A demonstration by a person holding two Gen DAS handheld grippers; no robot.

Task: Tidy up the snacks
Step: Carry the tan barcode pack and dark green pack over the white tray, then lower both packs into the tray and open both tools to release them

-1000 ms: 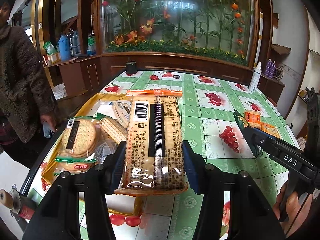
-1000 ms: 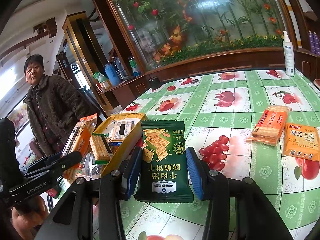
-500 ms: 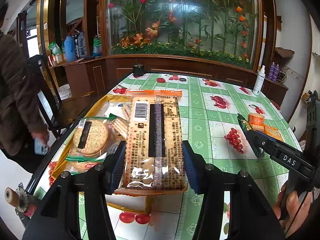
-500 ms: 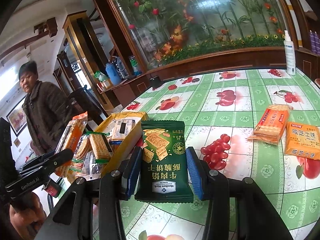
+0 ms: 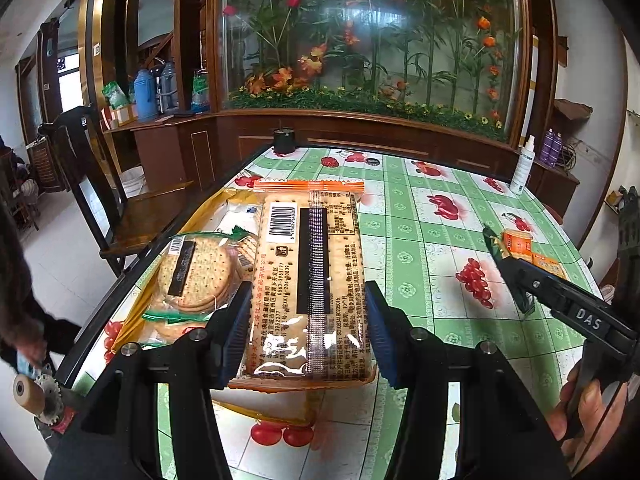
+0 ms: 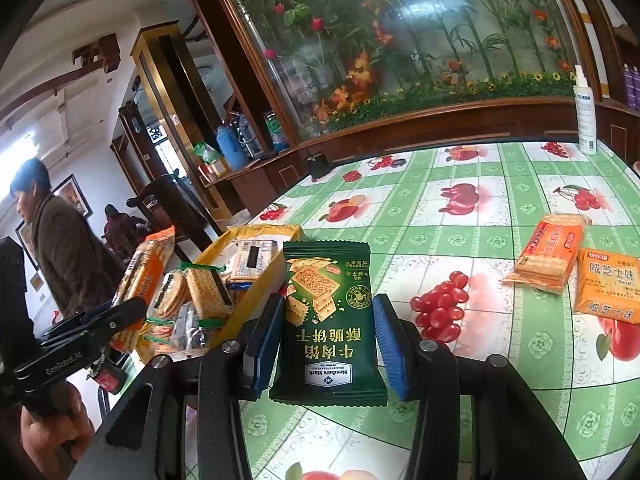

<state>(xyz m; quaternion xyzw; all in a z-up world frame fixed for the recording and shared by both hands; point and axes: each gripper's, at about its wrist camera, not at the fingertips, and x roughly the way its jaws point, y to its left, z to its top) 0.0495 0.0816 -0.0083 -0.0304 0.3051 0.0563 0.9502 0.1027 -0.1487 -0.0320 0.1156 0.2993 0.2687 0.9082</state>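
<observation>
My left gripper [image 5: 306, 332] is shut on a long orange cracker pack [image 5: 310, 280] and holds it above a yellow tray [image 5: 208, 212] at the table's left edge. The tray holds a round cracker pack [image 5: 194, 272] and other packs. My right gripper [image 6: 326, 344] is shut on a green cracker pack [image 6: 328, 320], held just right of the yellow tray [image 6: 256, 300]. Two orange snack packs [image 6: 552, 256] [image 6: 608, 284] lie on the tablecloth at the right. The right gripper also shows in the left wrist view [image 5: 508, 264].
The table has a green checked fruit-print cloth [image 5: 420, 232]. A white spray bottle [image 6: 584, 112] stands at the far right edge. A small dark cup [image 5: 283, 140] stands at the far edge. A wooden chair [image 5: 120, 208] and a person [image 6: 60, 252] are left of the table.
The person at the left has walked further away. Both grippers keep their packs and have barely moved.
</observation>
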